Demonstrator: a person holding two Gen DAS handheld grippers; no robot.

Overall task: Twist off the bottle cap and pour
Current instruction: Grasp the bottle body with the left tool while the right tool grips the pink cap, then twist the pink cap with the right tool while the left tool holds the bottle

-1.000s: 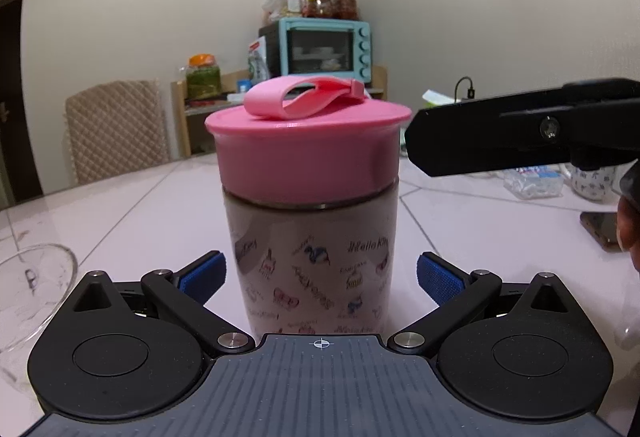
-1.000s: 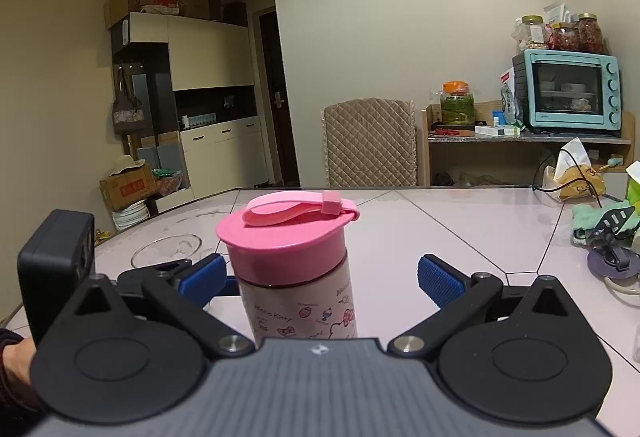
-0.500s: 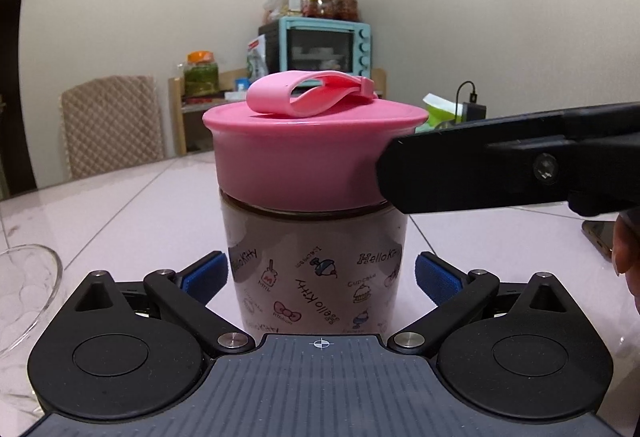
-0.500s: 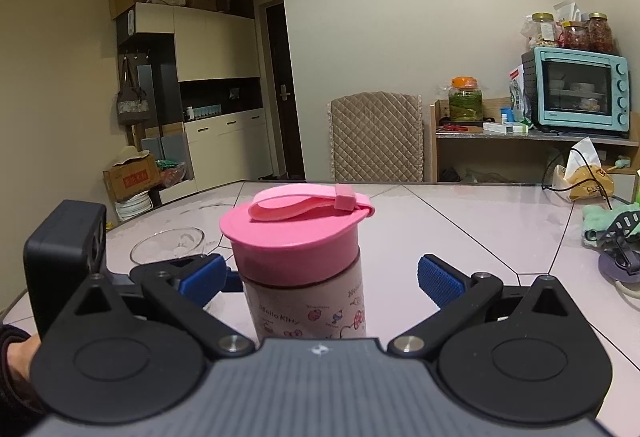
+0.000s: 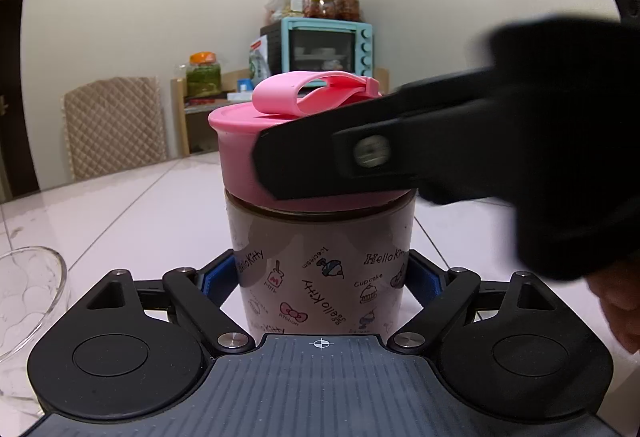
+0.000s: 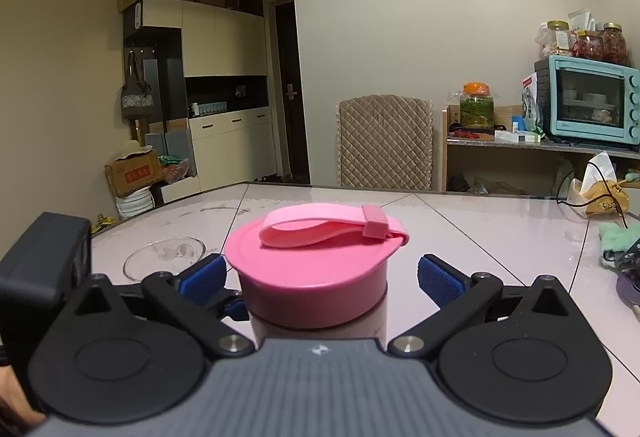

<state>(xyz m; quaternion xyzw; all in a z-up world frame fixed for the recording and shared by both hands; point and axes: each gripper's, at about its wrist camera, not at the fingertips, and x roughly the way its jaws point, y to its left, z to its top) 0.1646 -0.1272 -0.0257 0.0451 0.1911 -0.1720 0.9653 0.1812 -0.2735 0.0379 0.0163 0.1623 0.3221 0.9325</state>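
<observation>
Left wrist: left hand-held gripper clamps bottle; right hand-held gripper, open, straddles cap.

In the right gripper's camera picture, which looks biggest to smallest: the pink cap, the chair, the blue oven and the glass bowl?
1. Pink cap, largest, though it is nearest the camera.
2. Chair.
3 and 4. Oven and glass bowl look alike, so no ranking.
</observation>
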